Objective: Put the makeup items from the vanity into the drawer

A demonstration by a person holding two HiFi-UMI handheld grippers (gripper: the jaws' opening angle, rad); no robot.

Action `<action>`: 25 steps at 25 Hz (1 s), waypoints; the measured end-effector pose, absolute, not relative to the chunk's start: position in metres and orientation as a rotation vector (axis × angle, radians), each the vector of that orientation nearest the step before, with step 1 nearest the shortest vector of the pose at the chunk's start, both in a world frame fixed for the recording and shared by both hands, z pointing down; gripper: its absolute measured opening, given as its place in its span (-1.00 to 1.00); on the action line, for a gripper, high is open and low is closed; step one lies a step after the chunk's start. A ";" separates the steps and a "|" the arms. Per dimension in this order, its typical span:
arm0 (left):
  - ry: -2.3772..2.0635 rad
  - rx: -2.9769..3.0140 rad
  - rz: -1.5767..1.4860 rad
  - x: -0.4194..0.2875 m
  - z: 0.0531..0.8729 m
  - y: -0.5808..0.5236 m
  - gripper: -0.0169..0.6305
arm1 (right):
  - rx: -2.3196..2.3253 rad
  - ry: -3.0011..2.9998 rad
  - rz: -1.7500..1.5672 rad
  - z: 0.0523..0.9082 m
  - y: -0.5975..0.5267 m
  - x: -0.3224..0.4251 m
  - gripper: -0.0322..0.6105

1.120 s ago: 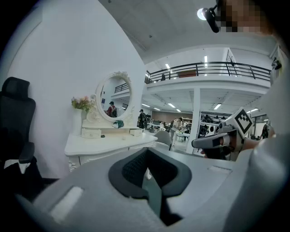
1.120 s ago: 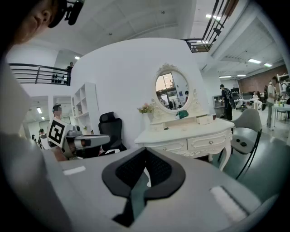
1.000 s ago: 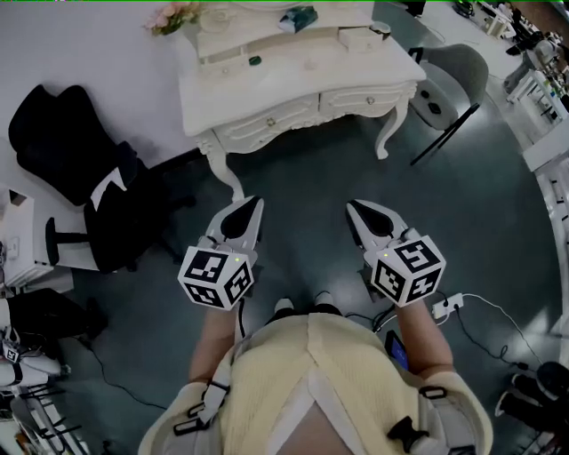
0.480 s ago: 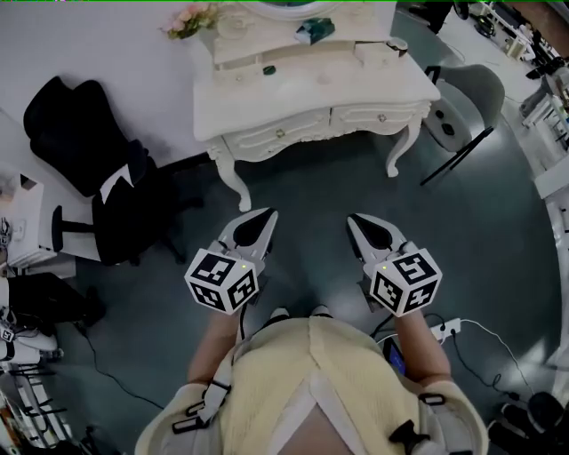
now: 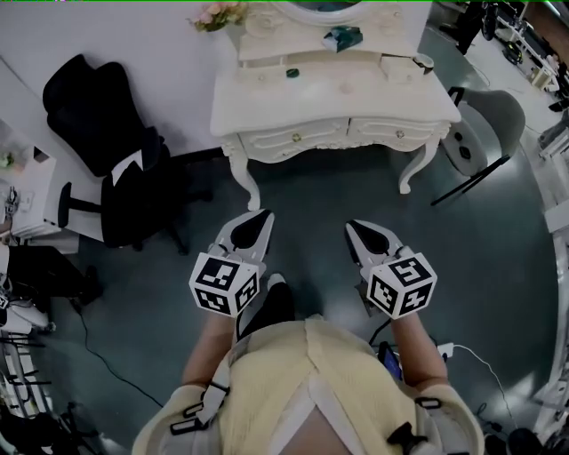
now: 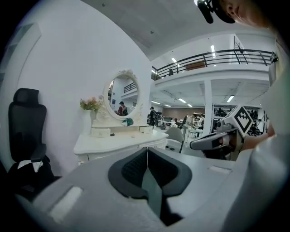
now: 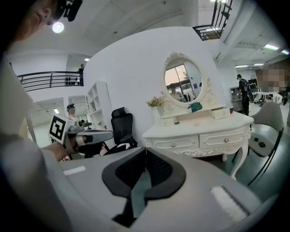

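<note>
The white vanity [image 5: 333, 102] stands ahead of me against the wall, with two shut drawers [image 5: 293, 139] [image 5: 396, 133] in its front. On its top lie a small dark green item [image 5: 291, 73], a teal item [image 5: 342, 37] by the mirror, and a white box [image 5: 396, 64]. My left gripper [image 5: 260, 215] and right gripper [image 5: 352, 226] hang side by side over the floor, short of the vanity, both shut and empty. The left gripper view shows the vanity [image 6: 118, 140] beyond shut jaws; the right gripper view shows it [image 7: 199, 129] too.
A black office chair [image 5: 107, 133] draped with clothing stands left of the vanity. A grey chair [image 5: 484, 124] is at its right. Pink flowers [image 5: 216, 13] and an oval mirror [image 7: 183, 84] sit at the back. A white cable [image 5: 467, 351] lies on the floor at the right.
The vanity has shifted right and lower in the head view as I step toward it. Both grippers stay shut and keep their places in front of me.
</note>
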State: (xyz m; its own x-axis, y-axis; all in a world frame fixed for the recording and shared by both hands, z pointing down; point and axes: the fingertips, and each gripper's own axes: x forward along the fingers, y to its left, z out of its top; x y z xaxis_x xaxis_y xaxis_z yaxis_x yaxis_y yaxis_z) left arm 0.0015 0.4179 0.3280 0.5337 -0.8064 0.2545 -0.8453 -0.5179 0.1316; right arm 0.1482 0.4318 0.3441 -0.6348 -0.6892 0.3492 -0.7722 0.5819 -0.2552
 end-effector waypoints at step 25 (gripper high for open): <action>-1.333 2.512 0.317 -0.068 0.354 0.197 -0.93 | 1.229 -2.570 0.594 0.348 0.220 0.065 -0.60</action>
State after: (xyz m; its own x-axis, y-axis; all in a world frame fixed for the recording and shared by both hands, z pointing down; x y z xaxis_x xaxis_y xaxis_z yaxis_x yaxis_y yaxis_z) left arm -0.0681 0.1972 0.3539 0.5501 -0.7716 0.3195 -0.8328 -0.5352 0.1415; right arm 0.0646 0.2195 0.3481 -0.6212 -0.6892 0.3730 -0.7830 0.5657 -0.2587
